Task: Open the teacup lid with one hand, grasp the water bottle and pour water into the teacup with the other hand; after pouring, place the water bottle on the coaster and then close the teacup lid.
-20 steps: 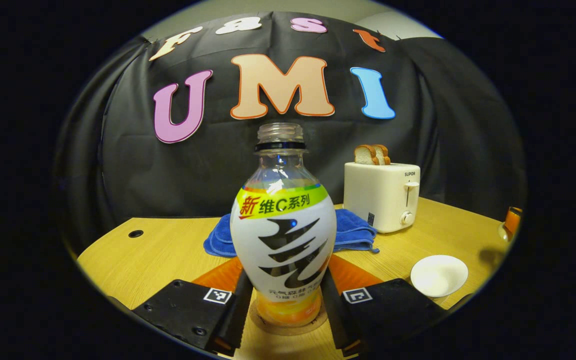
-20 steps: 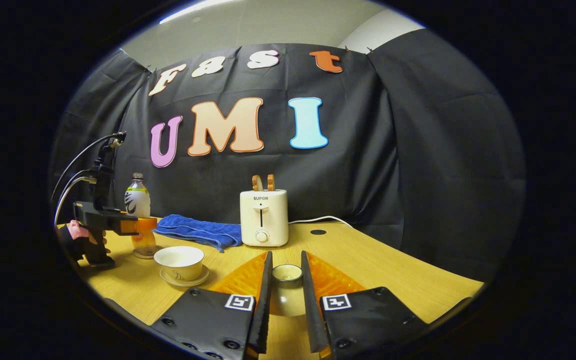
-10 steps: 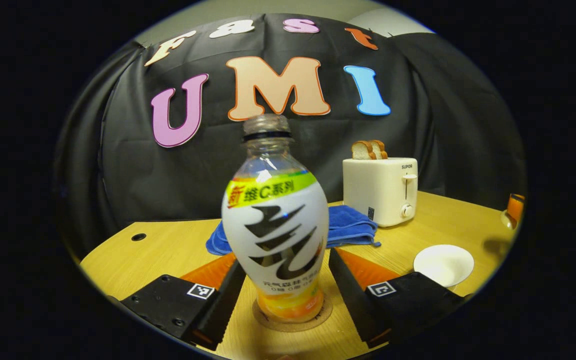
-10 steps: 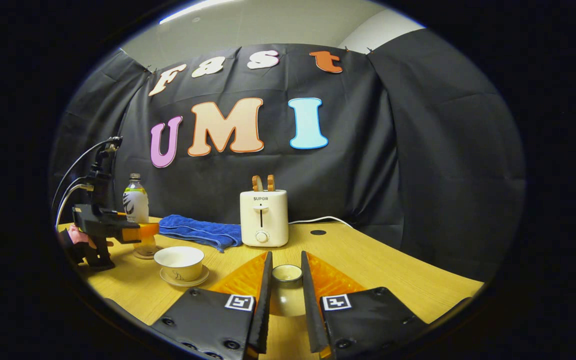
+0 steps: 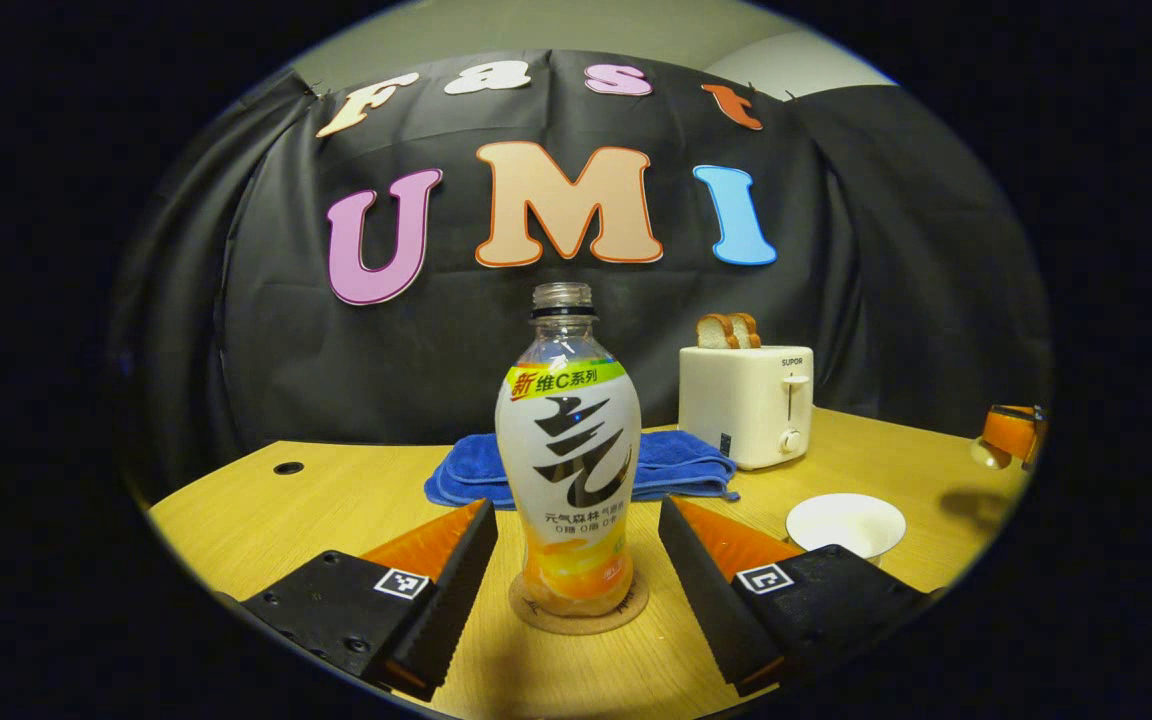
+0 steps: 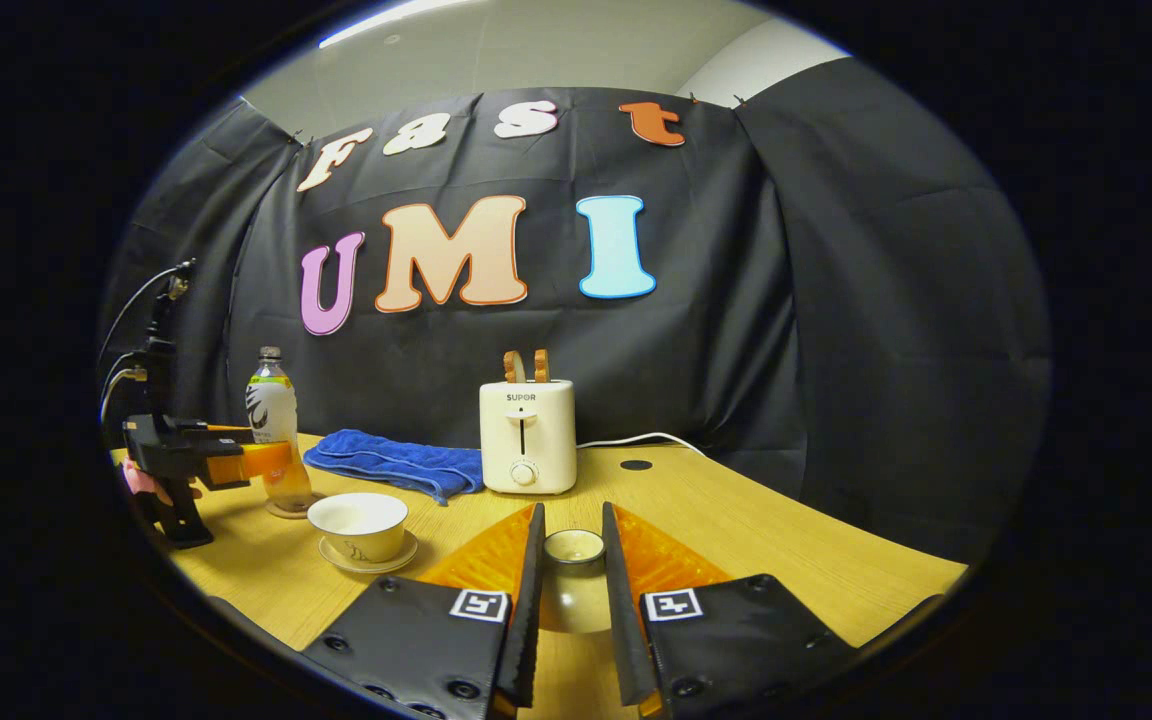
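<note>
Bottle of clear plastic (image 5: 568, 470), uncapped, is stood on the round cork coaster (image 5: 578, 612); left tool (image 5: 576, 560) is spread apart around it; right tool (image 6: 572, 580) is clamped on the pale ceramic teacup lid (image 6: 574, 552).

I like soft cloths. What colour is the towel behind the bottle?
Blue. The towel shows best in the left gripper view.

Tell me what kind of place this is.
Likely a staged recording booth rather than a real kitchen: a black cloth wall hangs behind a wooden table holding a toaster, a teacup and a water bottle.
</note>
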Demonstrator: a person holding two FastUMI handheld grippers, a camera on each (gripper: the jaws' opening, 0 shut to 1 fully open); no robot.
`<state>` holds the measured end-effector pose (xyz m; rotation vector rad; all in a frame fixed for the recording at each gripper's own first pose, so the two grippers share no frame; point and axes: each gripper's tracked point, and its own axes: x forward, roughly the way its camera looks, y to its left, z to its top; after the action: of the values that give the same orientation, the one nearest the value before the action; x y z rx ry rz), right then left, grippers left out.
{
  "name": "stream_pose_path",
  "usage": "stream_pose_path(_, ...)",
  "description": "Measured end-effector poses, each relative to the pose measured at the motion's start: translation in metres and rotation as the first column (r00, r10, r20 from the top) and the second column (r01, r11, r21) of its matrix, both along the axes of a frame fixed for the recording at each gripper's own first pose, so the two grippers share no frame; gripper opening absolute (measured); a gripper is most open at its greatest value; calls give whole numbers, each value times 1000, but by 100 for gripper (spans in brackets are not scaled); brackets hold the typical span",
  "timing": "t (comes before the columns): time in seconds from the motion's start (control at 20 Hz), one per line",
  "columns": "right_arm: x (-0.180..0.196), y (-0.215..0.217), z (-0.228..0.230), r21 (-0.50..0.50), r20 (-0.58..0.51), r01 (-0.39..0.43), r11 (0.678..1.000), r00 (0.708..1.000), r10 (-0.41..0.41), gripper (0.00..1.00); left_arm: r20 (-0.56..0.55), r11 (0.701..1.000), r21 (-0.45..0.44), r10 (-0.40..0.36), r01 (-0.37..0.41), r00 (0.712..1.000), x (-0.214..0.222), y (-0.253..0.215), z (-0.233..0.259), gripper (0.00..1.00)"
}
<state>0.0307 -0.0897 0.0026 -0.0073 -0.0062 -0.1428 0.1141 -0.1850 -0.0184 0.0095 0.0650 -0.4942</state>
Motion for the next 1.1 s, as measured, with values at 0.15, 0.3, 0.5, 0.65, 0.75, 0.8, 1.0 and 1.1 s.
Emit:
stream_pose_path(0.15, 0, 3, 0, 0, 0, -9, 1000, 1000, 9, 36, 18, 999, -18, 38, -37, 999, -12, 18, 4, 94)
stream_pose_path(0.3, 1, 4, 0, 0, 1, -10, 1000, 1000, 10, 35, 53, 997, -39, 71, -69, 996, -24, 32, 11, 93)
stream_pose_path(0.5, 2, 13, 0, 1, 2, -35, 999, 999, 35, 36, 51, 984, -35, 178, -176, 983, -31, 62, 11, 93)
stream_pose_path(0.65, 10, 26, -2, 3, -3, -64, 998, 998, 64, 35, 51, 960, -33, 279, -278, 959, -35, 85, 12, 93)
stream_pose_path(0.75, 17, 39, -2, 4, -5, -96, 995, 995, 96, 36, 49, 945, -32, 327, -326, 944, -40, 96, 10, 93)
stream_pose_path(0.8, 22, 46, -3, 5, -7, -110, 994, 994, 110, 35, 51, 939, -31, 344, -343, 937, -42, 100, 11, 93)
stream_pose_path(1.0, 42, 84, -6, 9, -13, -197, 980, 980, 197, 35, 52, 925, -29, 380, -379, 924, -45, 108, 11, 93)
stream_pose_path(1.1, 51, 102, -7, 12, -14, -243, 970, 970, 243, 35, 53, 921, -27, 389, -388, 920, -46, 109, 11, 93)
